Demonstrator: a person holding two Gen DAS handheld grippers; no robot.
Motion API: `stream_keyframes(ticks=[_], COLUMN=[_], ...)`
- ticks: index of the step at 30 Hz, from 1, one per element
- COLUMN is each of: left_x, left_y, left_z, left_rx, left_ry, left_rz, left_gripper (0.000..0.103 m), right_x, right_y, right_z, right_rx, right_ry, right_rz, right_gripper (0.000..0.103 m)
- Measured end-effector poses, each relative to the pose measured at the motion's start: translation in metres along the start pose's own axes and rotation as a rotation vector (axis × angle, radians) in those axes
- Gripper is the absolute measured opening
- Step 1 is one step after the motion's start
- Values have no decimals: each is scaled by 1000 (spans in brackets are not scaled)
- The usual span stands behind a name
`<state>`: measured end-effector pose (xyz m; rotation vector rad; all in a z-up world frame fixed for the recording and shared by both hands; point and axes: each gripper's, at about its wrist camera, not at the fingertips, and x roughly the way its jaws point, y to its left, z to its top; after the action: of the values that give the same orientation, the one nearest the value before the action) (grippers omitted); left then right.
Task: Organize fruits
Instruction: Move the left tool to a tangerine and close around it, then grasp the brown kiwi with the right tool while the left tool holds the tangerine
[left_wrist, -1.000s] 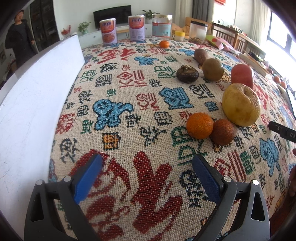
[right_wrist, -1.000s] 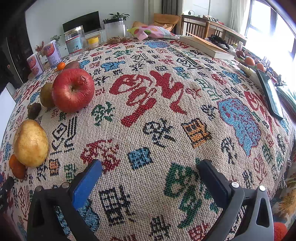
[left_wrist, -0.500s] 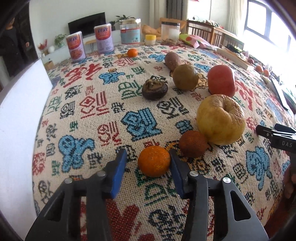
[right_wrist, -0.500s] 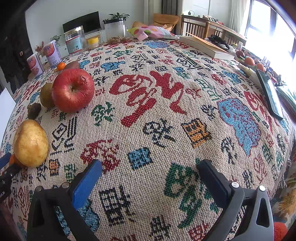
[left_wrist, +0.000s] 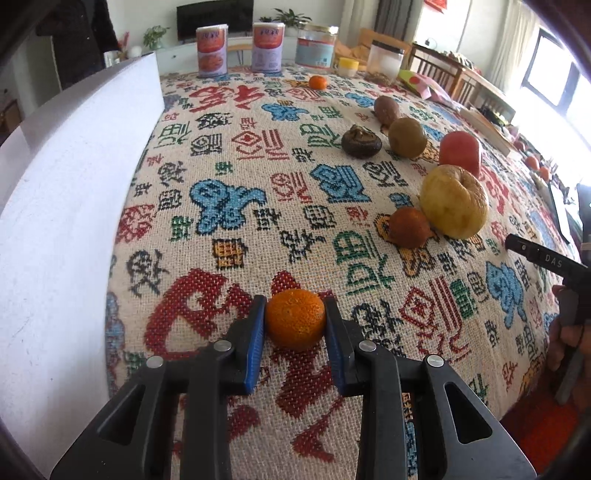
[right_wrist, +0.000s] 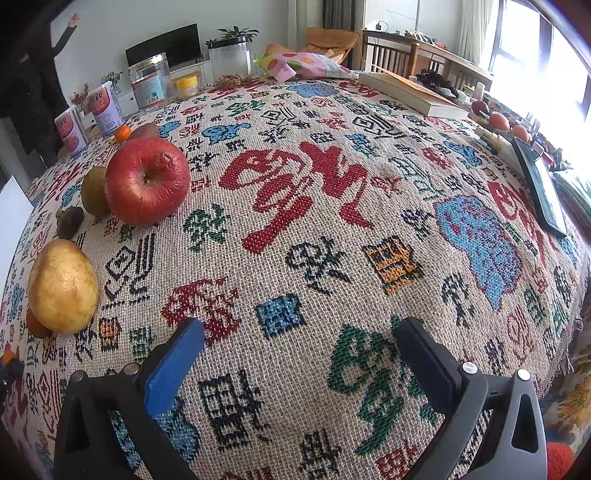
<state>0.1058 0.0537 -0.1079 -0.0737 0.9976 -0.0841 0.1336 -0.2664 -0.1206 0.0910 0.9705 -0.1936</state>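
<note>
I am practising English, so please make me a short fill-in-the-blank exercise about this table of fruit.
1. The left gripper is shut on a small ____ fruit.
2. The right gripper has its fingers ____, with nothing between them.
3. The red apple sits on a patterned ____.
4. The yellow pear lies beside a darker ____.

Missing words: orange; open; tablecloth; orange

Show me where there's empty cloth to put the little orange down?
Free: the wide patterned cloth between the white board and the fruit row, and the stretch before the right gripper. Crowded: around the yellow pear, dark tangerine and red apple.
</note>
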Motion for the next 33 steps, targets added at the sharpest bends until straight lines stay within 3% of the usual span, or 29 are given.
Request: stream_keyframes(ticks=[2, 6, 8, 12, 15, 16, 17, 18, 24, 26, 28, 33], left_x=[-3, -6, -6, -6, -7, -7, -7, -8, -9, -8, -9, -15], left_y=[2, 3, 3, 4, 6, 7, 8, 9, 14, 16, 17, 23], left_z=[-5, -11, -13, -14, -14, -15, -15, -16, -15, -14, -14, -12], left_rx=[-10, -14, -14, -5, -13, -16, -20, -24, -54, -63, -75, -136], left_ry=[5, -1, -9, -19, -21, -22, -22, -21, -6, -2, 2, 9], left_rz=[0, 2, 2, -5, -20, -25, -30, -35, -65, -74, -85, -128], left_gripper=[30, 30, 30, 30, 30, 30, 30, 30, 30, 30, 30, 29], right_x=[-3, -20, -39, -65, -75, -71, -64, -55, 17, 34, 48, 49], right_y=[-2, -11, -3, 37, 96, 118, 137, 155, 212, 221, 220, 202], right_z=[1, 3, 7, 38, 70, 78, 85, 92, 103, 102, 107, 115], right_rx=[14, 68, 18, -165, -426, -519, -591, -652, -824, -876, -859, -737], right_ry=[-8, -75, -141, -177, -165, -133, -108, -78, 132, 116, 153, 201], right_rz=[32, 194, 264, 354, 337, 328, 319, 305, 226, 128, 96, 145], right_gripper=[103, 103, 103, 98, 87, 77, 59, 54, 53, 54, 49, 49])
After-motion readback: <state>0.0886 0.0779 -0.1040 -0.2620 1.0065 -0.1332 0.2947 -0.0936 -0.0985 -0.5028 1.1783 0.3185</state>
